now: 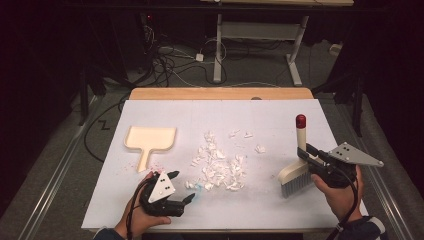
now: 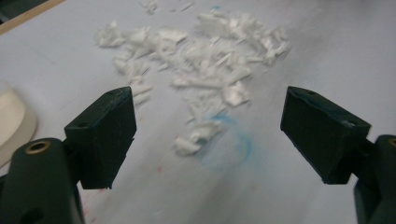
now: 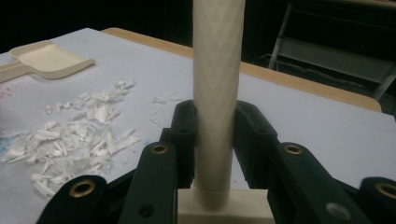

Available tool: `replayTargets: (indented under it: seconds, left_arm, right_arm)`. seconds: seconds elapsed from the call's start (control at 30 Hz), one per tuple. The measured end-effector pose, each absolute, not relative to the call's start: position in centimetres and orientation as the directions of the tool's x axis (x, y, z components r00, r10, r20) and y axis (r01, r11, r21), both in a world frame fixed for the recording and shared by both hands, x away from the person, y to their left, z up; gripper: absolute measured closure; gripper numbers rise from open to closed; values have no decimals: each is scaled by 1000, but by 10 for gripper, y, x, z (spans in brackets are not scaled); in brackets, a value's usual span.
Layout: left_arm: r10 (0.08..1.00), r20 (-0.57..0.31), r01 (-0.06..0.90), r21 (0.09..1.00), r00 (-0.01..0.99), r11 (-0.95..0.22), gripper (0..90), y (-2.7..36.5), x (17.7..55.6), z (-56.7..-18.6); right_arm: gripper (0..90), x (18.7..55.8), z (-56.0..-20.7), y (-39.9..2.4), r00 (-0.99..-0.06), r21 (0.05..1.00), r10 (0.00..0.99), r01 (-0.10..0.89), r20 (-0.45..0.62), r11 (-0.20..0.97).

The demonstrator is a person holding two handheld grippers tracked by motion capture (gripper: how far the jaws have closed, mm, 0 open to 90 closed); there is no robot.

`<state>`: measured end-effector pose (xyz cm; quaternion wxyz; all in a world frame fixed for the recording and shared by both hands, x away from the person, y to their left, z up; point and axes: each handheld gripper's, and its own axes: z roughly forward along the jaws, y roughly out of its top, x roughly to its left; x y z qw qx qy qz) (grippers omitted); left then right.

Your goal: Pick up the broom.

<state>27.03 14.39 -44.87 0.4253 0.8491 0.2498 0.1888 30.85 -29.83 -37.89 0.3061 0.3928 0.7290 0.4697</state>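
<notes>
A cream hand brush [image 1: 299, 160] with a red-capped handle and grey bristles stands upright at the table's right. My right gripper [image 1: 306, 154] is shut on its handle [image 3: 217, 93], the jaws pressing both sides just above the brush head. A pile of white paper scraps [image 1: 219, 164] lies mid-table, seen also as scraps [image 2: 205, 65] and scraps [image 3: 74, 135]. A cream dustpan [image 1: 149, 139] lies flat at the left. My left gripper [image 1: 181, 186] hovers near the front edge, left of the scraps, open with nothing between its fingers [image 2: 105, 135].
A white sheet [image 1: 280, 115] covers the wooden table [image 1: 220, 93]. Faint blue and pink marks stain the sheet near the scraps. Beyond the far edge lie floor cables and a desk frame [image 1: 260, 40]. A dustpan corner [image 2: 14, 126] sits left of my left jaw.
</notes>
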Motion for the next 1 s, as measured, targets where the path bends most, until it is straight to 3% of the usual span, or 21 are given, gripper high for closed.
replayTargets:
  seconds: [0.37,0.7,1.0]
  left_arm:
    - [463,99,170,846,881,-505,173,70,275,-433]
    - [395,-2,178,895,919,-409,183,10,284,-425]
    - [476,-73,247,917,876,-313,384,-5,292,-429]
  right_arm:
    - [715,297,-366,-269,-560,936,823,230,-97,266]
    - [715,291,-365,-239,-584,936,802,198,-127,292]
    - [714,282,-368,-207,-608,939,783,174,-134,297]
